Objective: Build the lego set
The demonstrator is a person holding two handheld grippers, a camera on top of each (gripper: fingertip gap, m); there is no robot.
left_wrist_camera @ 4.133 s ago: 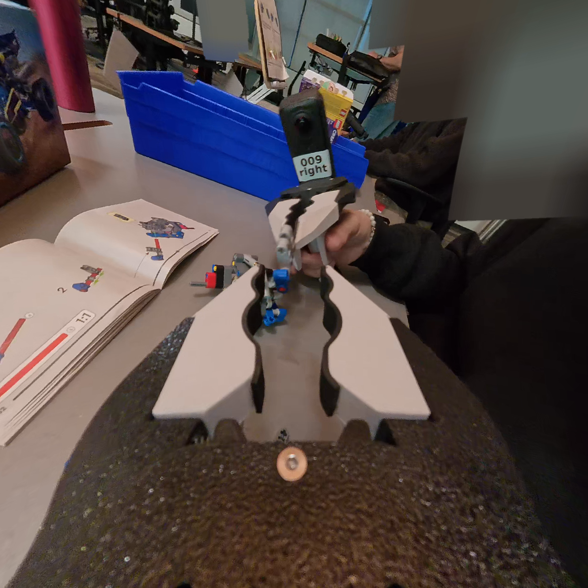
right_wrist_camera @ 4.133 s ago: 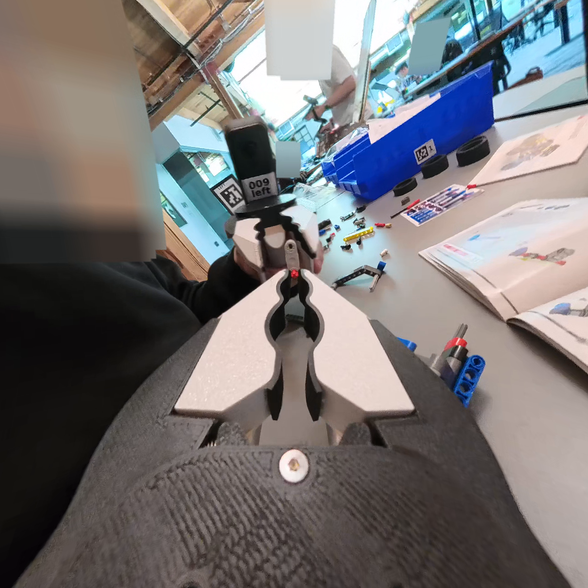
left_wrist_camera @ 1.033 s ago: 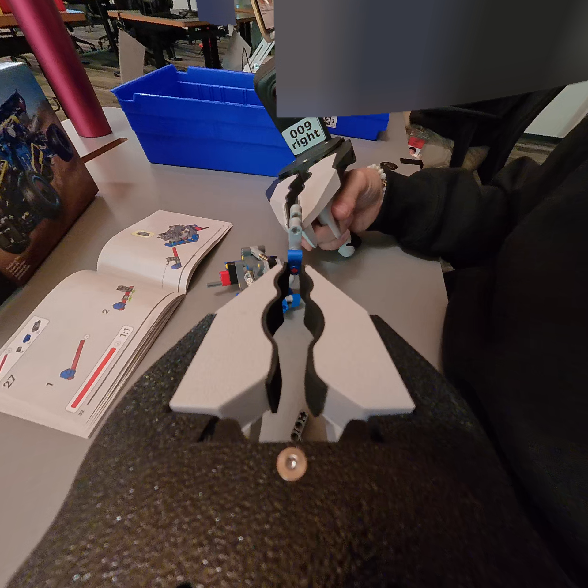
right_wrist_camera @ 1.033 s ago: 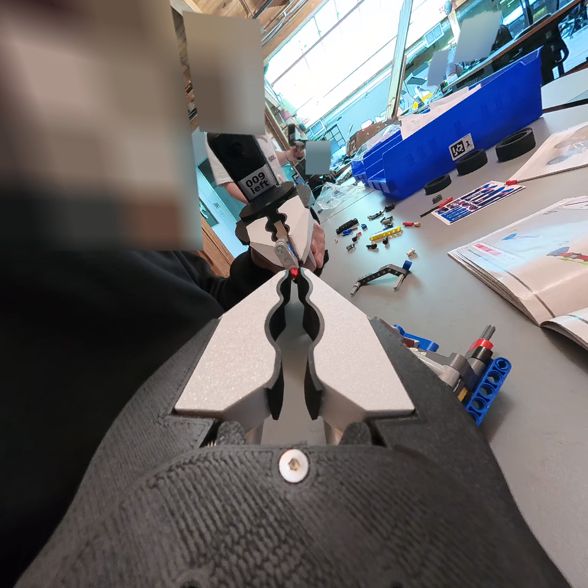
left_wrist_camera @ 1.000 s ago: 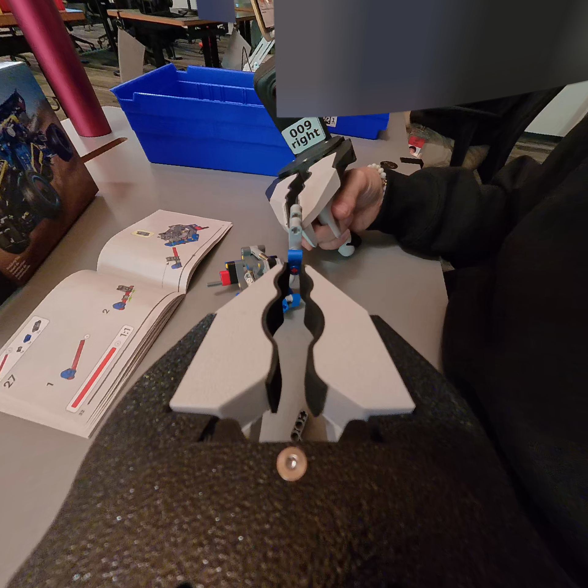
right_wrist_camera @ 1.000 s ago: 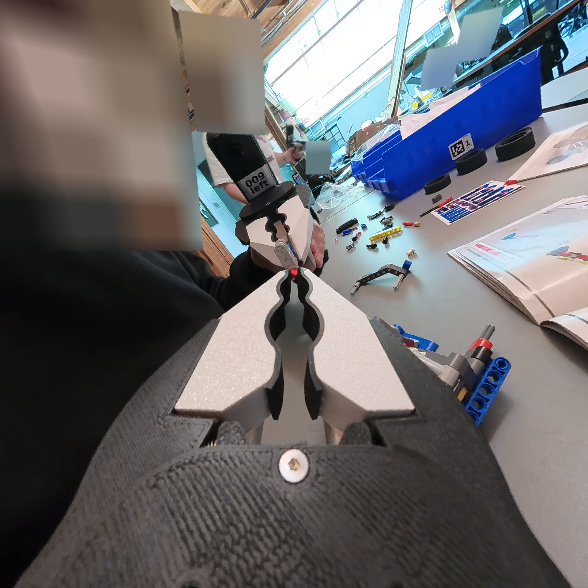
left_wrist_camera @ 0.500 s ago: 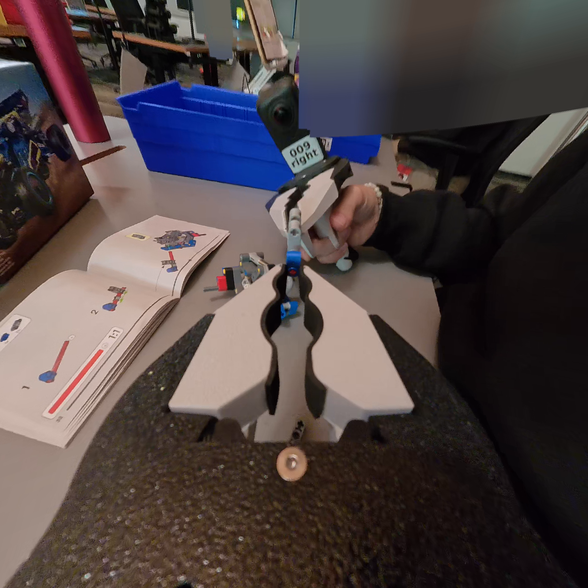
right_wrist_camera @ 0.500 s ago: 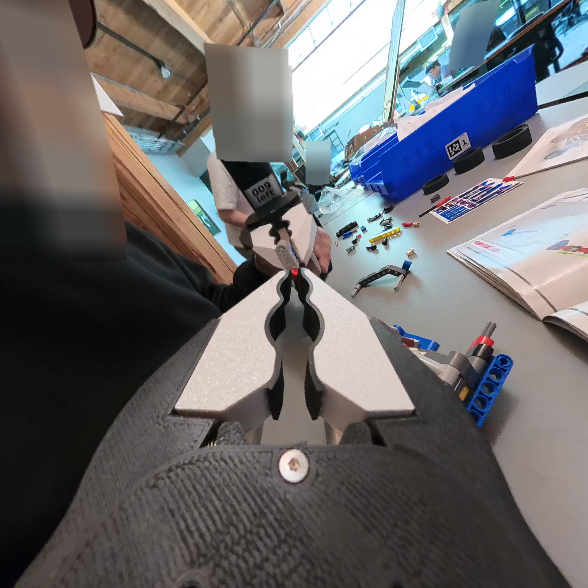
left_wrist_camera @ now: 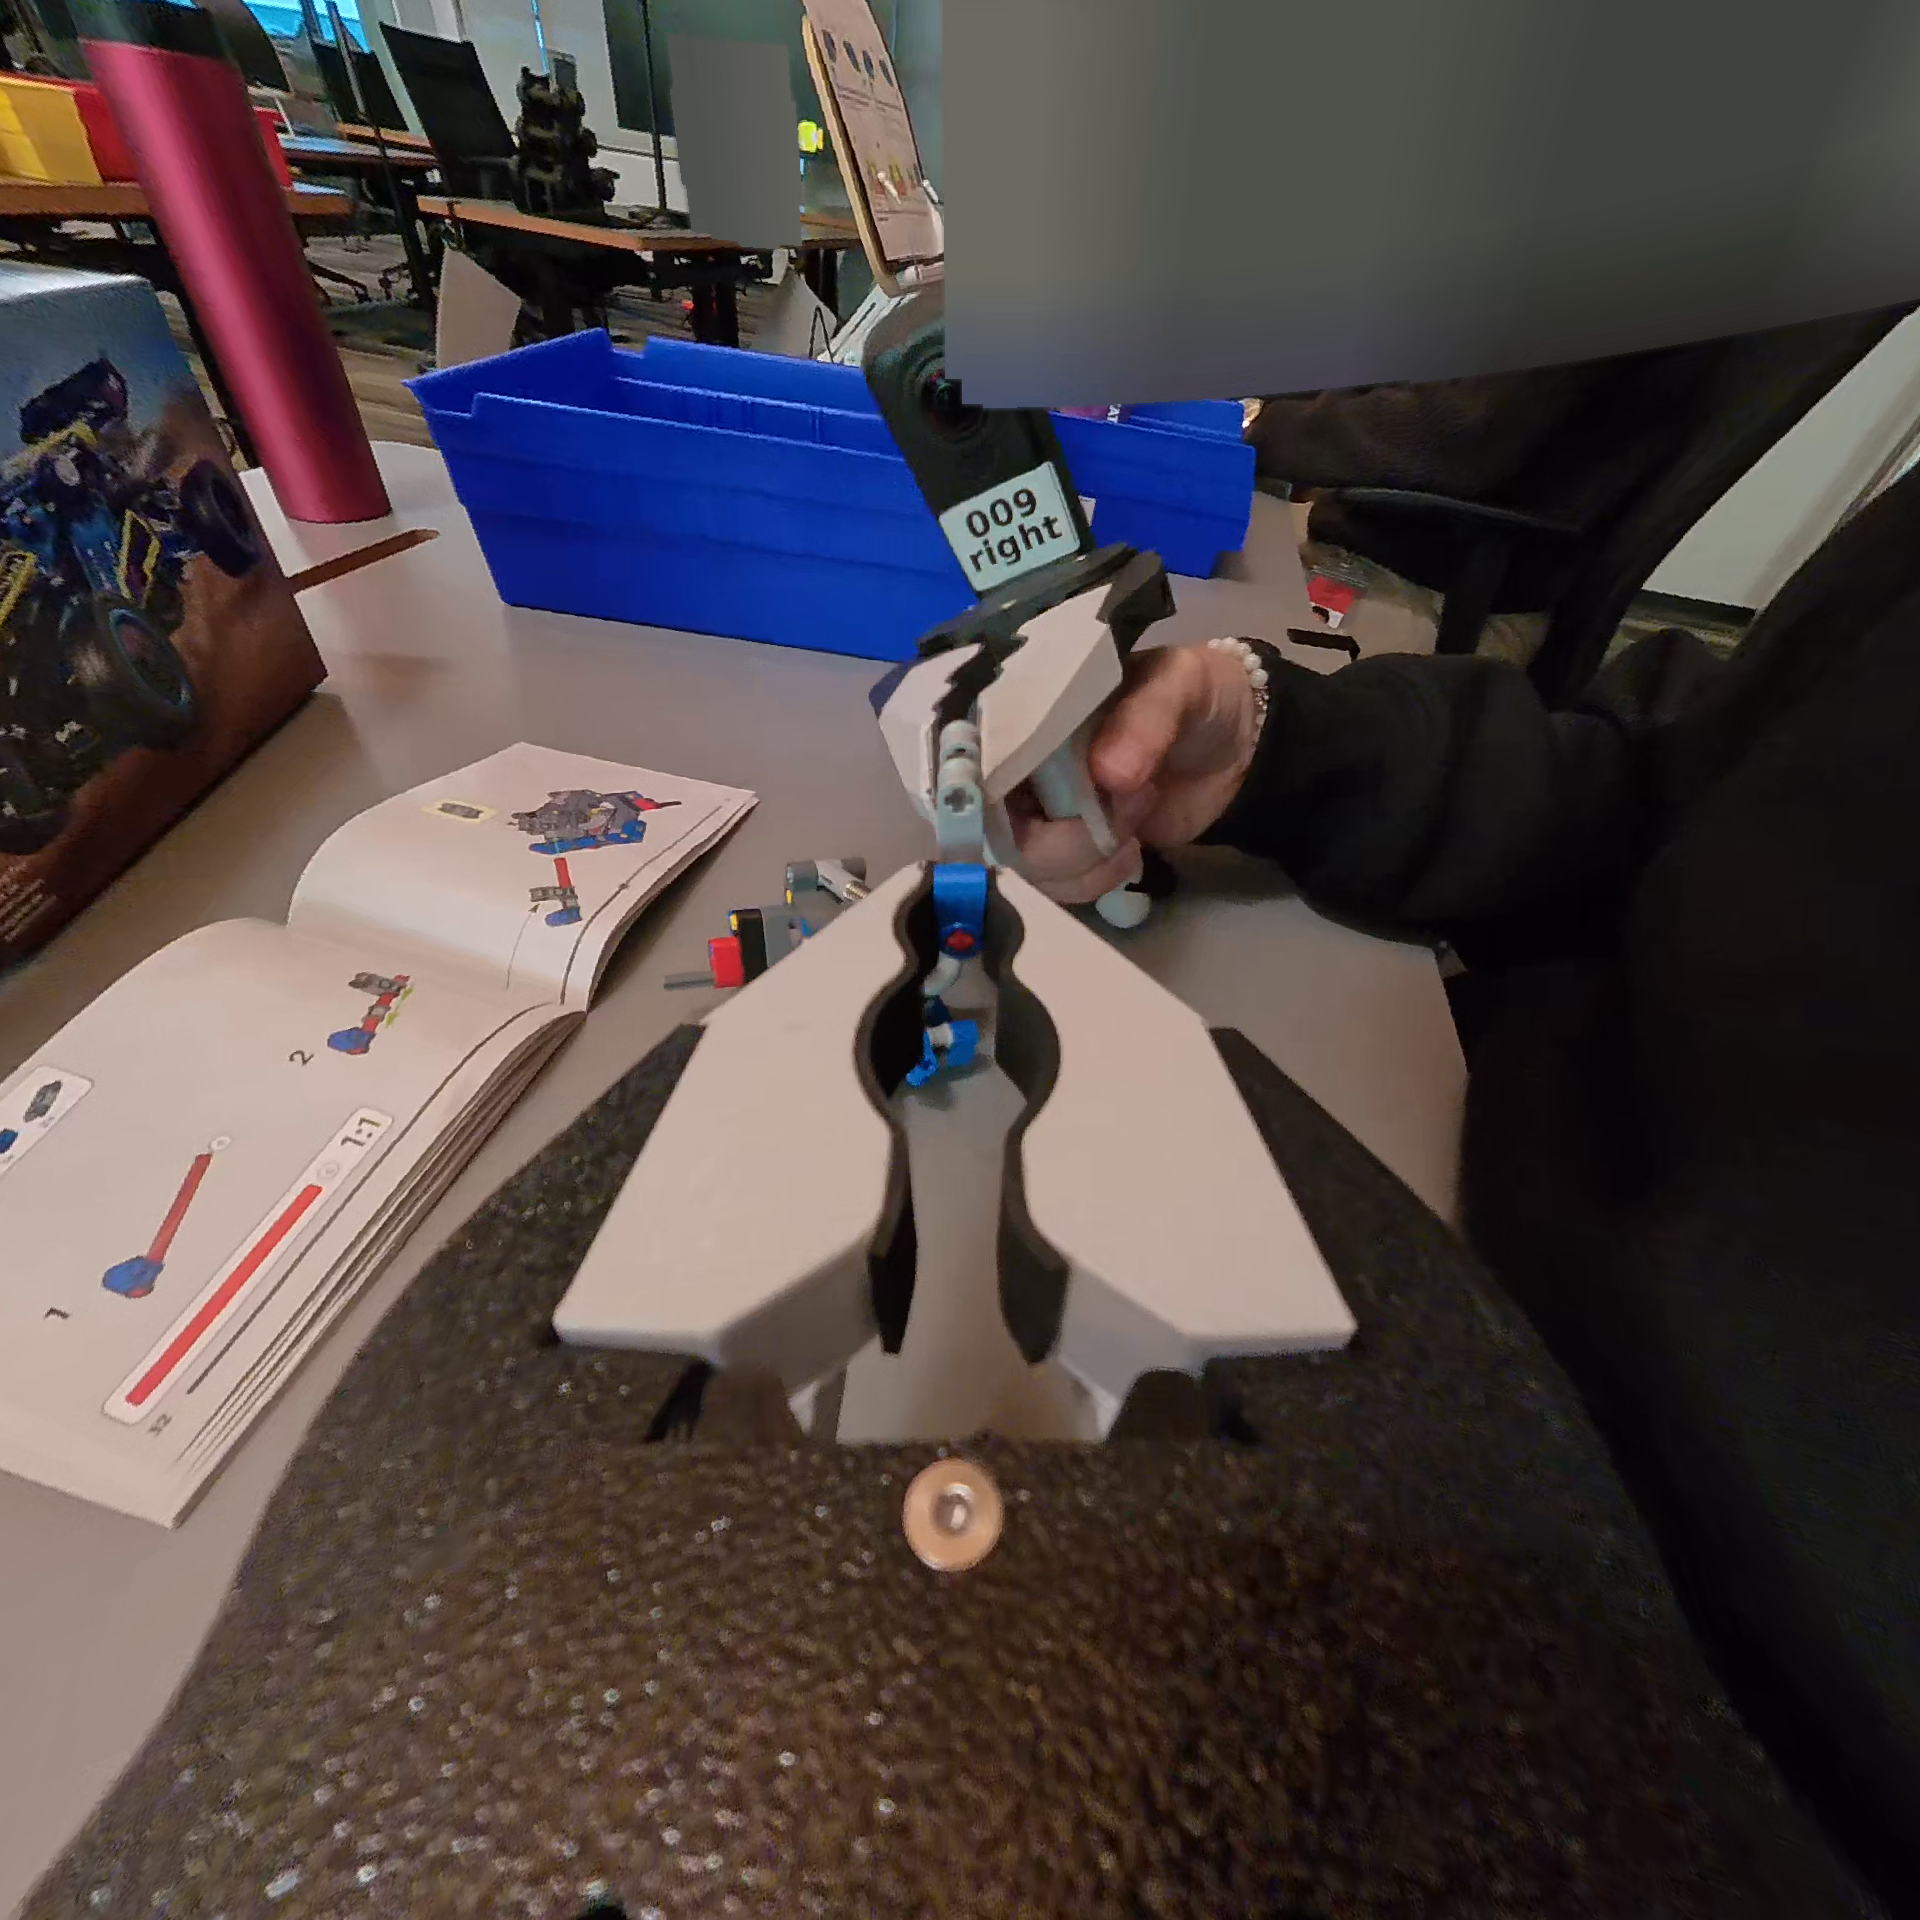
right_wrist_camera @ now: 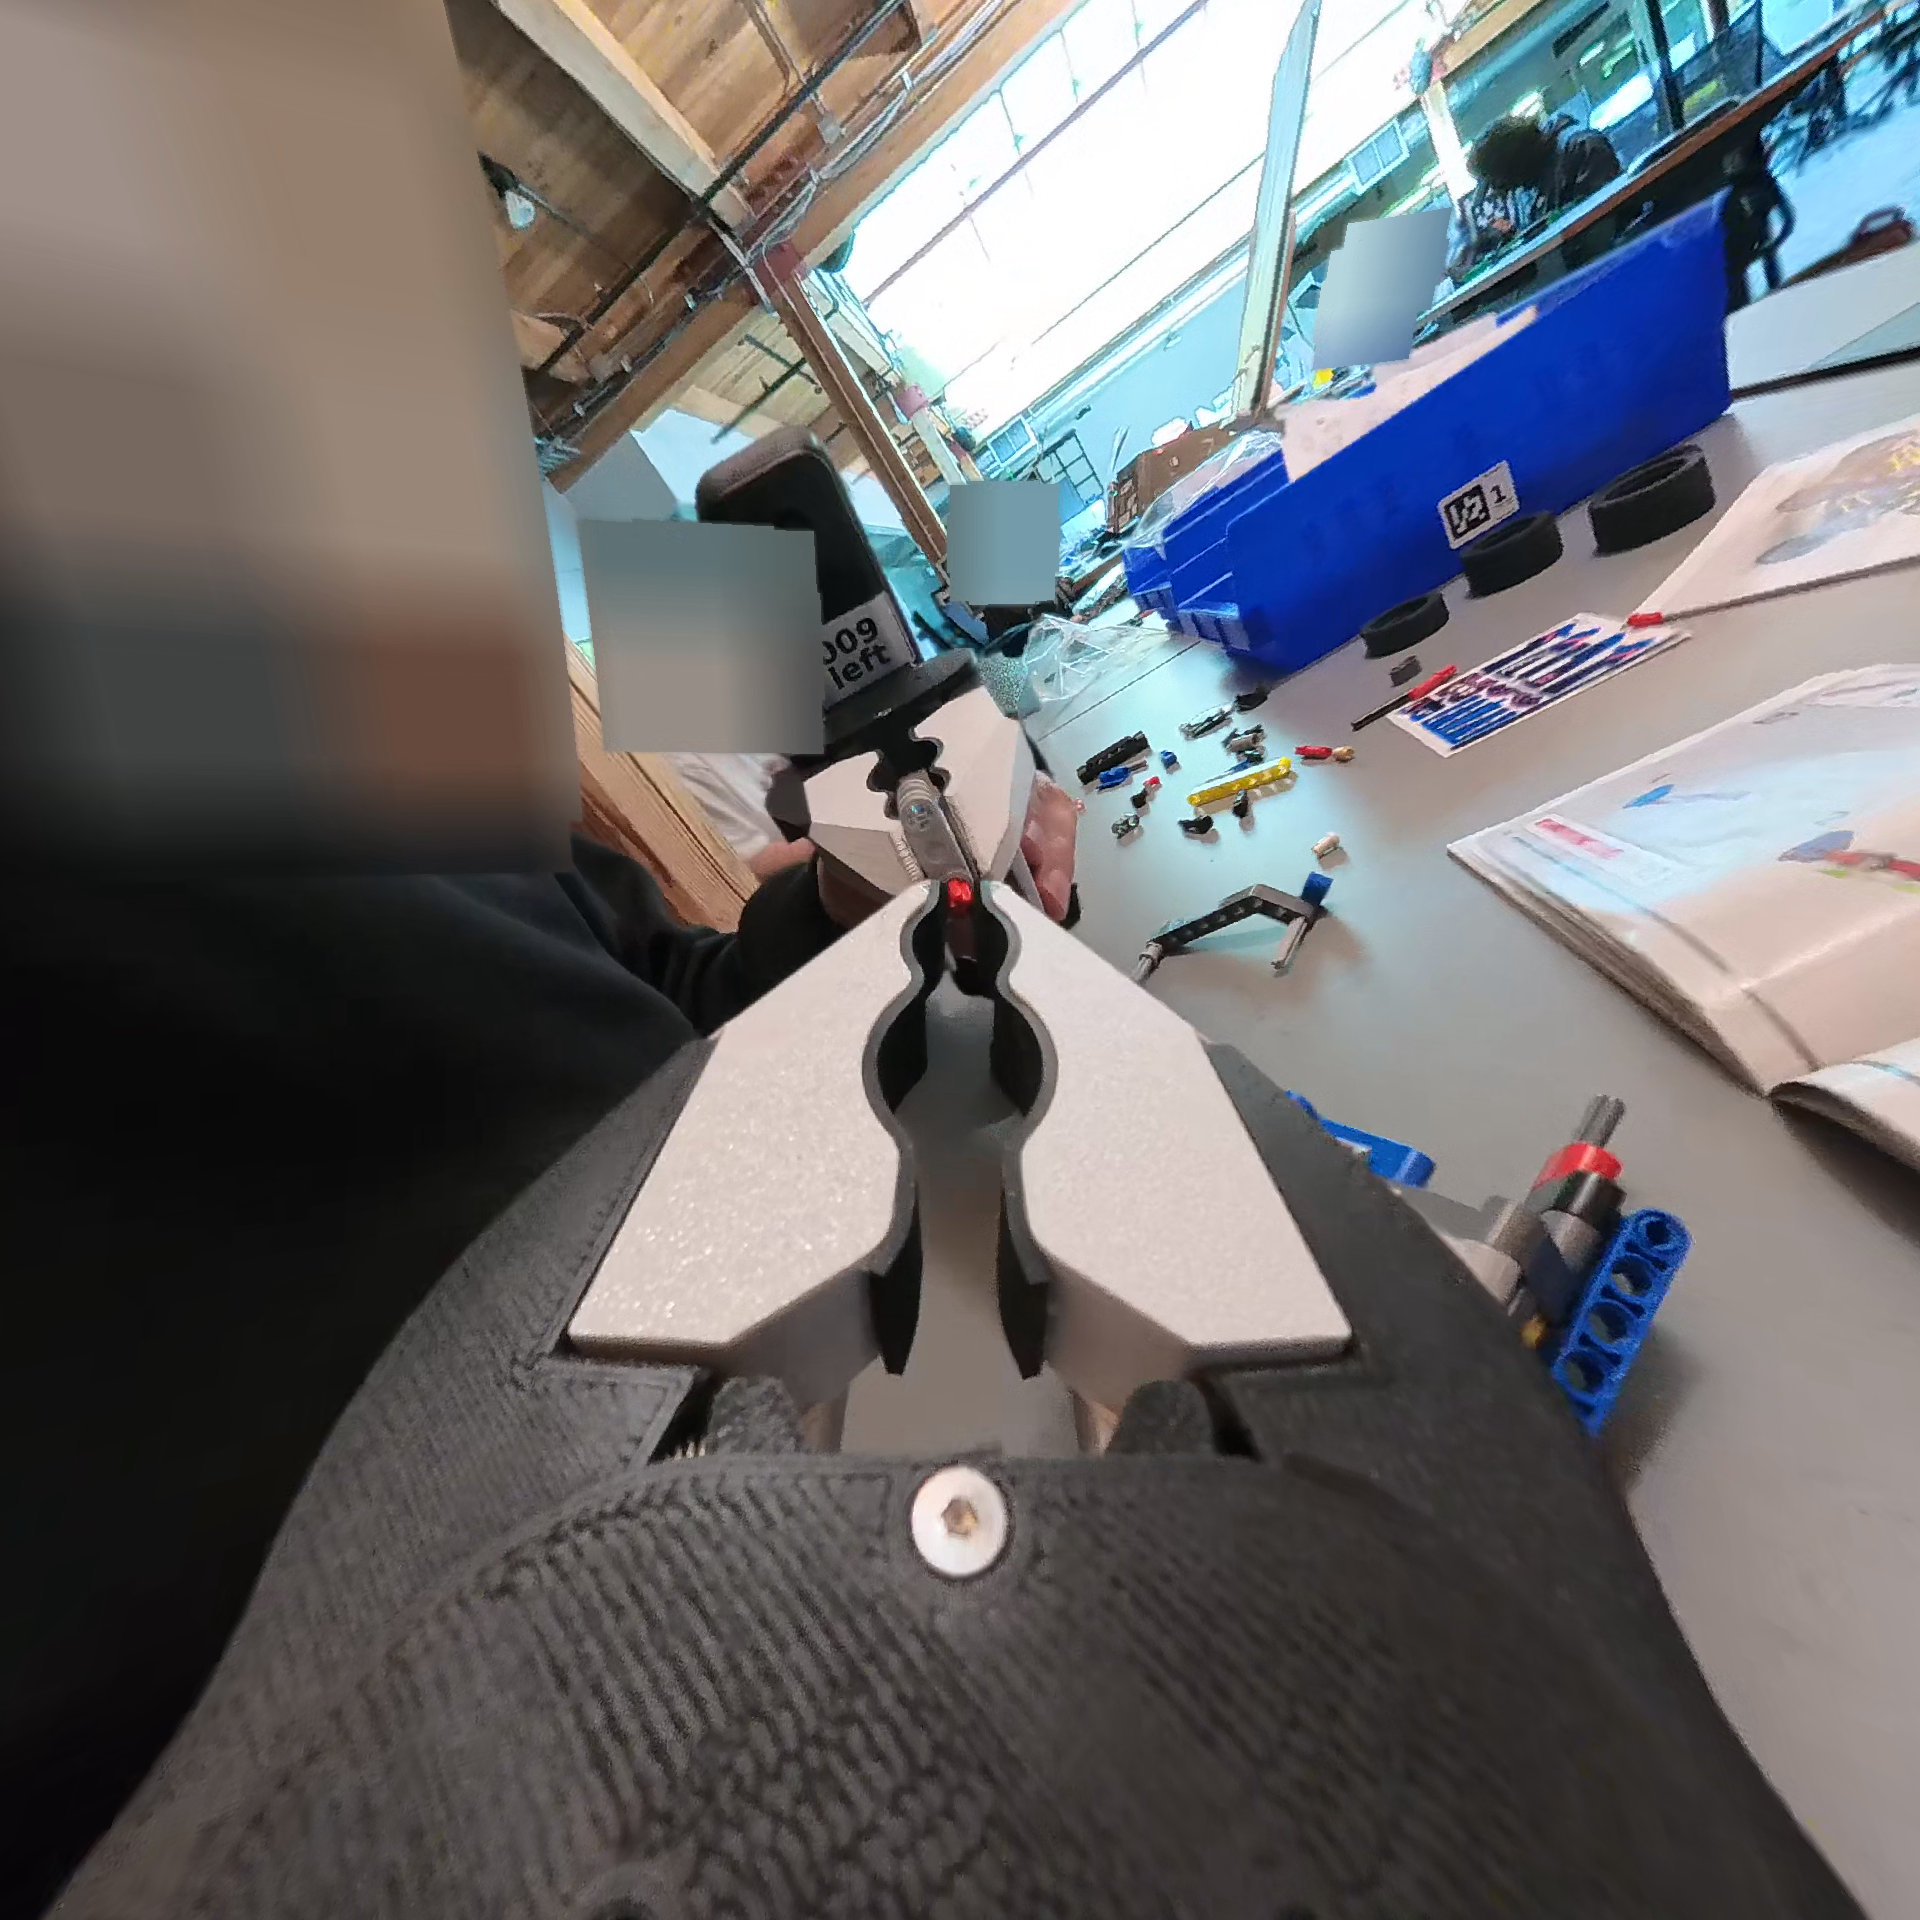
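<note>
Lego beam [left_wrist_camera: 956,795] pinched by right gripper [left_wrist_camera: 961,769]; left gripper [left_wrist_camera: 958,914] clamps blue connector [left_wrist_camera: 957,906]; blue bin [left_wrist_camera: 727,488] contents unseen.

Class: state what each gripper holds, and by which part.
Left gripper: blue connector, pinched at its fingertips. Right gripper: grey beam, gripped by its upper end; the lower end meets the connector.

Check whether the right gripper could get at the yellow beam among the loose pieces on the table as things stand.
Probably not yet: the right gripper is shut on a grey beam, though open table lies toward the yellow beam.
</note>
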